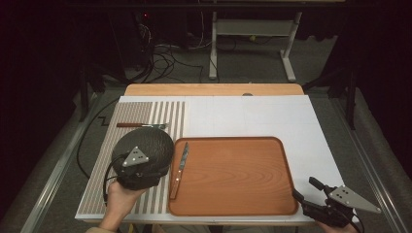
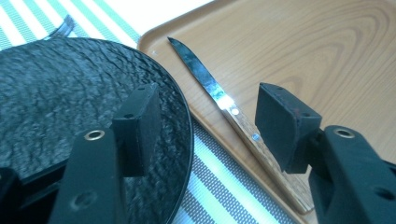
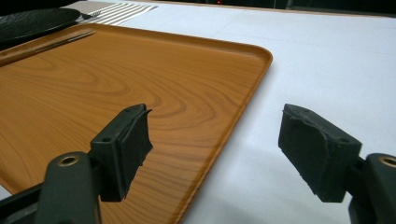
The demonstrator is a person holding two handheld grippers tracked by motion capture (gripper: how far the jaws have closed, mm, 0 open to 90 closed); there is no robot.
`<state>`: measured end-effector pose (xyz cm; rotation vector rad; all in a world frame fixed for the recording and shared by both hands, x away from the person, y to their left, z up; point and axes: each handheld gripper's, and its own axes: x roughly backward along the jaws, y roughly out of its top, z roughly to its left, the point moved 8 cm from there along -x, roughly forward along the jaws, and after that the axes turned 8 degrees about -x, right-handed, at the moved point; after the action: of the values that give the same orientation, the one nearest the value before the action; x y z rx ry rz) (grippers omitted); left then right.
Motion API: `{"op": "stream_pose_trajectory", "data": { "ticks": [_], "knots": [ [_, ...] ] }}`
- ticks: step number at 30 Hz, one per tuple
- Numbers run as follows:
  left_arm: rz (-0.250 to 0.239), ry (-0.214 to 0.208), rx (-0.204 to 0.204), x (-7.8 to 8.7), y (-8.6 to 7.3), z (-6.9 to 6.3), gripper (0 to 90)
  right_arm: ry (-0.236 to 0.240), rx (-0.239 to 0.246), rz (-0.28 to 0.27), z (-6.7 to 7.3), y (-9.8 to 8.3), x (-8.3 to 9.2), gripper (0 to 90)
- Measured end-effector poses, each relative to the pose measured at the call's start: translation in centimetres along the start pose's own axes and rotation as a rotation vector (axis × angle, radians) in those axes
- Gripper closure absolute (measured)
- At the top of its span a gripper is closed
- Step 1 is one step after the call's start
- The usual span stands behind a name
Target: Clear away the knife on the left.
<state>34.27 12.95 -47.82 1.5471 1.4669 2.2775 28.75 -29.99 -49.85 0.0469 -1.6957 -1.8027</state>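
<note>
The left gripper (image 2: 205,126), jaws wide, hovers over the black plate's (image 2: 56,93) right rim beside the knife (image 2: 224,105) on the tray (image 1: 233,174). A misjudged closure could nudge the knife. The right gripper (image 3: 212,149) idles wide at the tray's near-right corner.

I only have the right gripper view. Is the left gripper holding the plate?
Observer: No. The left gripper is open, one finger over the plate, the other over the tray.
Operator: Where's the knife?
Observer: The knife lies in the tray along its left edge, blade pointing away from the person.
Operator: Anything beyond the plate?
Observer: A fork on the striped mat, on the plate's far side.
</note>
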Motion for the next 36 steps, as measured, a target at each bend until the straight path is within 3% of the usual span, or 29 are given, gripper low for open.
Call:
{"op": "stream_pose_trajectory", "data": {
  "ticks": [9,13,18,25,30,33,36],
  "knots": [
    [-0.071,-0.023,0.052,1.4,-1.2,1.0,35.3,-0.003,-0.005,-0.005,0.0,0.0,0.1,25.1],
    [-0.091,-0.017,0.058,2.1,-1.7,1.3,33.9,-0.003,-0.007,-0.012,0.0,0.1,0.1,25.0],
    [-0.152,0.001,0.065,3.6,-2.3,1.9,32.9,-0.007,-0.015,-0.025,-0.2,0.2,0.2,25.0],
    [-0.205,0.036,0.117,5.6,-4.2,3.0,32.9,-0.01,-0.022,-0.039,0.0,0.4,0.5,24.9],
    [-0.244,0.067,0.115,6.8,-5.6,3.5,32.9,-0.008,-0.024,-0.042,0.0,0.5,0.5,24.8],
    [-0.258,0.14,0.108,7.5,-6.2,3.9,32.9,-0.014,-0.03,-0.042,-0.1,0.5,0.5,24.8],
    [-0.273,0.162,0.094,8.1,-7.1,4.0,32.9,-0.019,-0.03,-0.041,-0.1,0.5,0.5,24.8]
  ]
}}
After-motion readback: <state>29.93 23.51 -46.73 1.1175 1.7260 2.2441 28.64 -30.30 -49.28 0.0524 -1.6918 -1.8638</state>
